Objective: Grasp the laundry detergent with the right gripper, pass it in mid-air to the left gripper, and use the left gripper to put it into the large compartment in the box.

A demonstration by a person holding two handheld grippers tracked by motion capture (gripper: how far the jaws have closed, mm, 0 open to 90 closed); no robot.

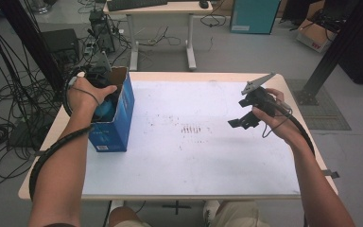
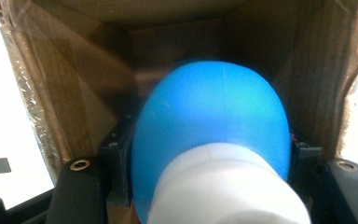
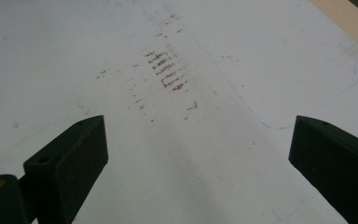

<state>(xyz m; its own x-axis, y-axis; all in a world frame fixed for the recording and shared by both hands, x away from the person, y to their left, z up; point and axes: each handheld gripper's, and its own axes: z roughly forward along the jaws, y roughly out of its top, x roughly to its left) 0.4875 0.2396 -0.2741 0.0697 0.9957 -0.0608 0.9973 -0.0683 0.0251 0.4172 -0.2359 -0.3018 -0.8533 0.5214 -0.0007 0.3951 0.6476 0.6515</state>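
An open blue carton (image 1: 121, 124) with brown cardboard inside walls (image 2: 74, 93) stands at the left of the white table top (image 1: 194, 156). My left gripper (image 1: 103, 97) reaches down into it, shut on a rounded blue bottle (image 2: 214, 112) with a white cap (image 2: 223, 186); the black jaws press both of its sides. The bottle's blue body (image 1: 106, 110) peeks out beside the hand, inside the carton. My right gripper (image 1: 242, 119) hovers open over the right half of the table, with nothing between its wide-apart jaws (image 3: 198, 144).
Brown scuff marks (image 1: 191, 128) dot the middle of the table sheet. Behind the table stand a second desk (image 1: 160, 7), a teal box (image 1: 251, 16) and a cardboard box (image 1: 314, 35). Cables (image 1: 9, 94) cover the floor at left; a black post (image 1: 340, 42) rises at right.
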